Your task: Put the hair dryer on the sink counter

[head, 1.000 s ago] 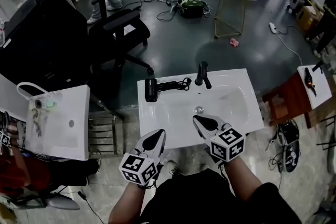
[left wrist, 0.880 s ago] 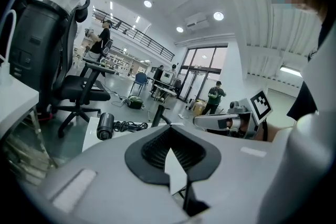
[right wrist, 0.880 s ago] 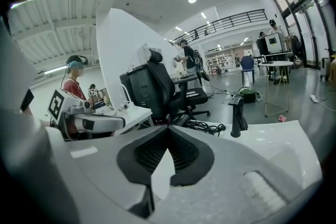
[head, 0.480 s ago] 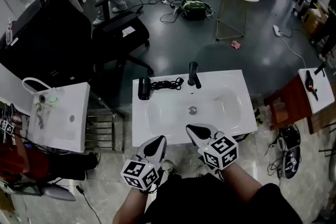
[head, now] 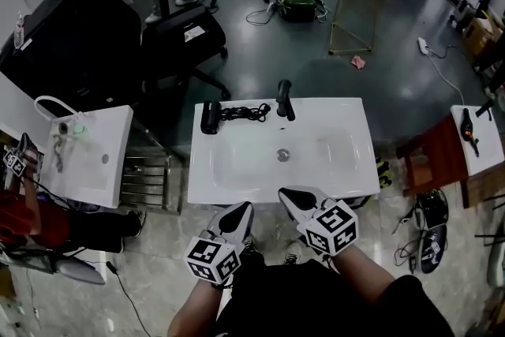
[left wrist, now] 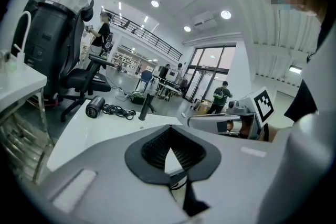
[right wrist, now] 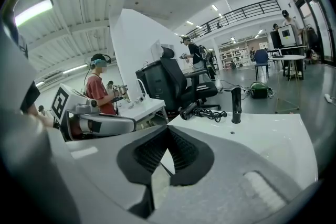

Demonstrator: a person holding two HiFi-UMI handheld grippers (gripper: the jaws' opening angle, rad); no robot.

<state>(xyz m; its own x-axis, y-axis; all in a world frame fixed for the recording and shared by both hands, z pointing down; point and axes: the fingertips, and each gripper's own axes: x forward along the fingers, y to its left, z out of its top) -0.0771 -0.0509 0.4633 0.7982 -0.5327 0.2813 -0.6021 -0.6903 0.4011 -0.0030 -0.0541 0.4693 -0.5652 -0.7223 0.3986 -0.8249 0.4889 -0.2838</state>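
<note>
Lying well apart from both jaws: hair dryer [head: 211,117]

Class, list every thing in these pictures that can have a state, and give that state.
hair dryer: lying on the sink counter, far left corner, untouched.
cord: bunched beside the dryer.
left hand-held gripper: shut, empty.
right hand-held gripper: shut, empty.

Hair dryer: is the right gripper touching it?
Apart. Head view shows the hair dryer at the counter's far left corner, the right gripper at the near edge.
</note>
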